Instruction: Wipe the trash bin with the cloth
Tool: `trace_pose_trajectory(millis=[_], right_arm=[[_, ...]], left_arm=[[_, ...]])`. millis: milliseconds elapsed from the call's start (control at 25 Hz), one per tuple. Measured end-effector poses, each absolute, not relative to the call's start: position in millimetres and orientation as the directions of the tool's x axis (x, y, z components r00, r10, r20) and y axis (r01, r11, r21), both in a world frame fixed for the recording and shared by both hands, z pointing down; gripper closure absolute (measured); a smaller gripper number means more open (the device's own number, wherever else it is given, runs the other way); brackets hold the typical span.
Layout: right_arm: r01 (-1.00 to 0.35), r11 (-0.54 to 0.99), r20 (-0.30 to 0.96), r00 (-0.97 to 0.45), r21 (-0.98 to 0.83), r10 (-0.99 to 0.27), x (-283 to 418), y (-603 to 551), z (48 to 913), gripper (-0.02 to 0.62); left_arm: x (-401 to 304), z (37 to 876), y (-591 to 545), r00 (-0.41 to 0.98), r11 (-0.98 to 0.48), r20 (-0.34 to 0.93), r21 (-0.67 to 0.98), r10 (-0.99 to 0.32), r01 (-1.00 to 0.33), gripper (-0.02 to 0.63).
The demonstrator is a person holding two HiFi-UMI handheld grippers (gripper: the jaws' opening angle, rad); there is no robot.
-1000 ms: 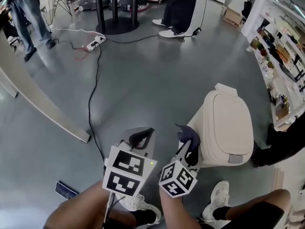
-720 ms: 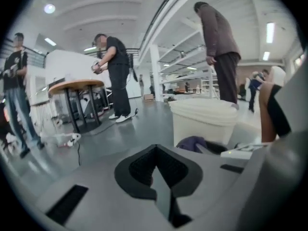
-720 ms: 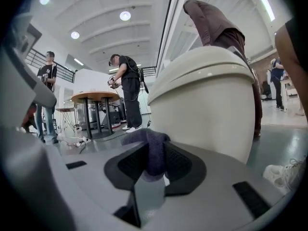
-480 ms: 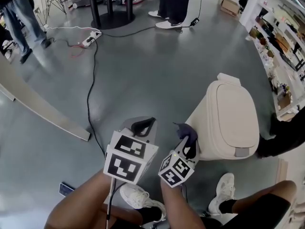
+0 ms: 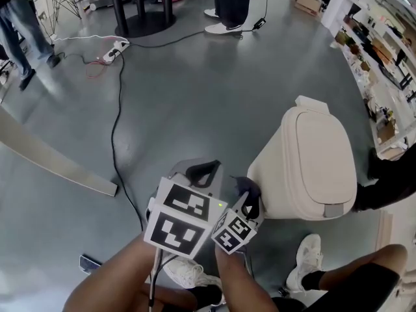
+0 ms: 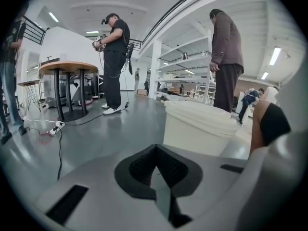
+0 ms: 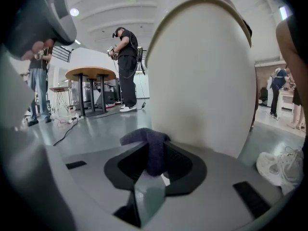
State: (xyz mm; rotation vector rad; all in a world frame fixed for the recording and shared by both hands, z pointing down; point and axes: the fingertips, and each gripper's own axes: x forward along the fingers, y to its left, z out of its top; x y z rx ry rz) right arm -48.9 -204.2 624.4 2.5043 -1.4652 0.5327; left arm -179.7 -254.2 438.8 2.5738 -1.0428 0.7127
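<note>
— What is nearest to the camera?
— The two cubes (image 5: 179,220) with black-and-white square markers. These patterns are the only print I can make out. The left gripper (image 5: 201,172) has its fingers pressed together, with the grey floor (image 5: 195,96) in front of them.
— And the right gripper (image 5: 249,200)?
— Its fingers are clamped on a dark purple cloth (image 7: 148,147), which stands up between them.
— Where is the trash bin (image 5: 286,174)?
— Just behind the cloth, upright on the floor, cream, with the lid (image 5: 325,155) closed. The cloth is at its lower side wall; whether they touch, I cannot tell.
— And further away?
— A white power strip (image 5: 110,52) with a black cable (image 5: 120,129), then a round table (image 6: 67,67) and persons (image 6: 115,57) standing.
</note>
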Motion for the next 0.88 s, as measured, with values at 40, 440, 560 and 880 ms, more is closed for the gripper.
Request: trace_pose_trajectory(millis=[40,440,560,880], right_arm=[[-0.868,-0.496,0.411,0.447,-0.013,-0.794,-48.7,-204.5,630.8,0.502],[-0.864,-0.502,0.511,0.445,0.029,-0.735,-48.1,-205.9,681.1,0.502],[-0.866,-0.501,0.497,0.436,0.005,-0.750,-53.5,-209.4,669.0,0.502],[-0.859,-0.498,0.308,0.445,-0.118,-0.841,-55.0,-226.4,579.6,0.502]], left_arm=[[-178.2,440.8,-254.1,0.619,-0.704,0.540,0.066,-0.570,-0.707,0.606],[-186.9,456.7,-259.5,0.585,-0.692,0.569,0.037,-0.578,-0.721,0.606],[-187.0,451.9,-260.4,0.588,-0.689,0.557,0.037,-0.587,-0.723,0.606],[-209.2,439.3,-276.7,0.535,-0.638,0.530,-0.014,-0.658,-0.770,0.606]])
